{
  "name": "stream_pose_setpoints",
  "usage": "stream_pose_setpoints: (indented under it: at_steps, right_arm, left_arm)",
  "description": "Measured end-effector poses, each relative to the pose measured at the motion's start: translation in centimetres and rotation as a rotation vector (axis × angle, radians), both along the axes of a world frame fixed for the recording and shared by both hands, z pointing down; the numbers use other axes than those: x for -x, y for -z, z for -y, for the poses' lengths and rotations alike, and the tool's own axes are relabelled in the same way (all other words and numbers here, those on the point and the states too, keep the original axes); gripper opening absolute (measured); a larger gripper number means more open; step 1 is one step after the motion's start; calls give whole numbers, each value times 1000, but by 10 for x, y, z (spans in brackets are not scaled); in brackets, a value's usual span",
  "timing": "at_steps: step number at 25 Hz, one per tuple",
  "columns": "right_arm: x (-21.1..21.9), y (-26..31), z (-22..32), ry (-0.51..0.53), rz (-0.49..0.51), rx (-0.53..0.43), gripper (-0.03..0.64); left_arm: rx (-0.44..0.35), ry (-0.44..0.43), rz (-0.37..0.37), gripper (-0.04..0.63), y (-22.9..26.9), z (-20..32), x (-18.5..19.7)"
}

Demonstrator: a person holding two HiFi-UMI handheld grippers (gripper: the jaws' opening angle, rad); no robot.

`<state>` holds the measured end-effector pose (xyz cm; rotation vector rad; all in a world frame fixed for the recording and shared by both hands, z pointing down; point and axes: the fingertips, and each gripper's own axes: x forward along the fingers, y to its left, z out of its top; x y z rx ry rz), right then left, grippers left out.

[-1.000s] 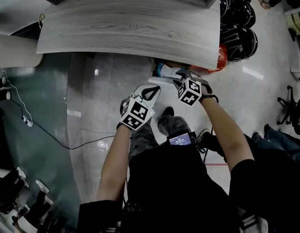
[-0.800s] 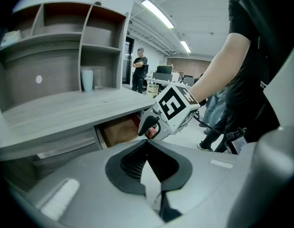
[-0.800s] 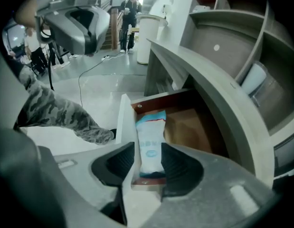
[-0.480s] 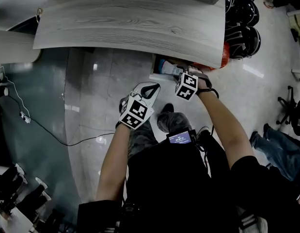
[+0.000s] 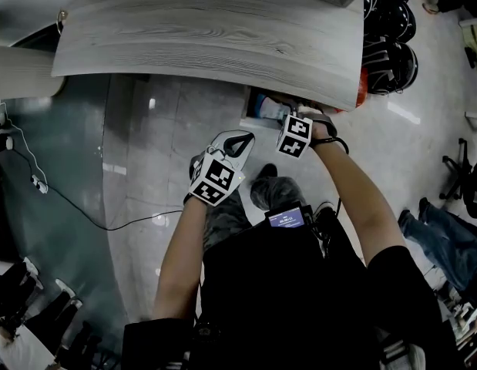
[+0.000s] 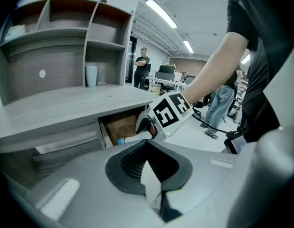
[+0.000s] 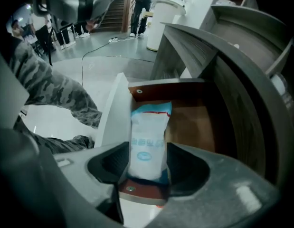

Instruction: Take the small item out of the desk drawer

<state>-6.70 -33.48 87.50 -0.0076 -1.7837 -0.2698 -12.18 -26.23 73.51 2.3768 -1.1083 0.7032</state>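
The desk drawer stands open under the grey desktop. In it lies a white packet with blue ends, lengthwise on the brown drawer floor. My right gripper points steeply down into the drawer with the packet's near end between its jaws. Those jaws have just been opening and stand wide, their pads off the packet. In the left gripper view the right gripper reaches into the drawer beside the packet. My left gripper hangs in front of the desk, shut and holding nothing.
A shelf unit stands on the desk. Black helmets are stacked right of the desk. A cable trails over the glossy floor at left. My legs in camouflage trousers stand by the white drawer front. People stand in the background.
My right gripper has sunk toward the open drawer, closer to the desk edge. The left gripper has kept its place.
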Motion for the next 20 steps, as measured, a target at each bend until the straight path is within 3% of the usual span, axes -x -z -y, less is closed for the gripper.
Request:
stream_pose_setpoints:
  at_steps: [20]
  right_arm:
    - [-1, -21, 5, 30, -100, 12, 218]
  left_arm:
    - [17, 24, -7, 3, -6, -8, 11]
